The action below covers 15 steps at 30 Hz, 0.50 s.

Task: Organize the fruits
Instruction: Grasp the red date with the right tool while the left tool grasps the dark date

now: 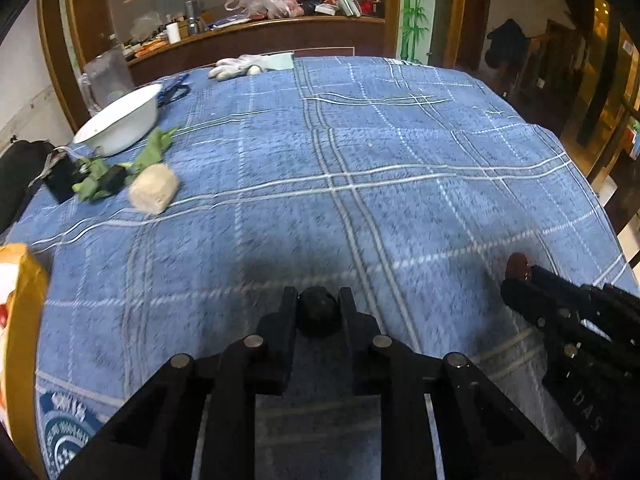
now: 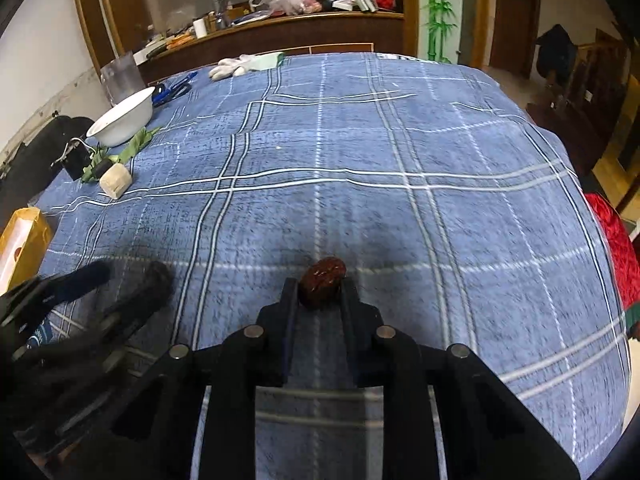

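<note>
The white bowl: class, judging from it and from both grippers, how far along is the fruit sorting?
Done: nothing shows as sorted; the white bowl stands far off at the cloth's left edge, its inside hidden. In hand: the left gripper is shut on a dark round fruit, and the right gripper is shut on a wrinkled red-brown fruit. Left: probably carrying both to a container and releasing them.

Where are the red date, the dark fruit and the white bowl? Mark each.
red date (image 2: 323, 281), right wrist view, wrinkled top.
dark fruit (image 1: 318, 311), left wrist view, middle.
white bowl (image 1: 124, 118), left wrist view, outer wall.
</note>
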Each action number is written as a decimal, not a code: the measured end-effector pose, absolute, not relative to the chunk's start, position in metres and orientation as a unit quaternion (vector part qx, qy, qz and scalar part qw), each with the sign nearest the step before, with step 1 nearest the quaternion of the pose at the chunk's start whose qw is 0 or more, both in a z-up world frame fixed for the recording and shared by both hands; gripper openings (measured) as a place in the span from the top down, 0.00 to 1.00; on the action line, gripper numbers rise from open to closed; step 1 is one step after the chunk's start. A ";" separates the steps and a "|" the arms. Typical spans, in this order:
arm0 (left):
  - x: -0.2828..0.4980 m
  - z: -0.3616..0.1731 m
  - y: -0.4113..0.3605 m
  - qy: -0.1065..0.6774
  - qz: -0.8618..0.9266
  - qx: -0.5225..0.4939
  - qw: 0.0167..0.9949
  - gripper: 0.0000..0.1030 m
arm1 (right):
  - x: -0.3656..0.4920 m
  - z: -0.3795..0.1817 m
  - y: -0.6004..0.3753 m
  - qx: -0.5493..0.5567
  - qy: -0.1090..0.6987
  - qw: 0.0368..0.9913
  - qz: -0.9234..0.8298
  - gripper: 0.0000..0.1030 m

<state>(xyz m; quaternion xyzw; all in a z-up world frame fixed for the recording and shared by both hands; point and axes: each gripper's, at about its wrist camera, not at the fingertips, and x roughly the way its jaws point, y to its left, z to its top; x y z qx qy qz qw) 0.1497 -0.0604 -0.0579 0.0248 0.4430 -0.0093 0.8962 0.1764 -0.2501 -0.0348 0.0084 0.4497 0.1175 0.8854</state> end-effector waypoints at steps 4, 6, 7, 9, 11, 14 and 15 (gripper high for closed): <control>0.123 -0.056 -0.053 0.445 0.004 0.034 0.895 0.82 | 0.166 -0.032 -0.253 0.014 0.447 0.886 0.124 0.79; 0.110 -0.053 -0.048 0.442 0.008 0.034 0.896 0.82 | 0.159 -0.030 -0.251 0.014 0.444 0.886 0.130 0.79; 0.105 -0.051 -0.045 0.441 0.012 0.034 0.897 0.82 | 0.155 -0.029 -0.248 0.014 0.443 0.886 0.134 0.79; 0.091 -0.047 -0.040 0.436 0.015 0.032 0.899 0.82 | 0.145 -0.027 -0.242 0.013 0.441 0.886 0.141 0.79; 0.080 -0.044 -0.036 0.430 0.019 0.031 0.902 0.82 | 0.134 -0.027 -0.235 0.007 0.440 0.886 0.146 0.79; 0.068 -0.039 -0.028 0.426 0.021 0.025 0.904 0.82 | 0.116 -0.028 -0.227 0.005 0.440 0.885 0.150 0.78; 0.064 -0.038 -0.025 0.423 0.023 0.023 0.905 0.82 | 0.109 -0.027 -0.225 0.006 0.440 0.885 0.150 0.78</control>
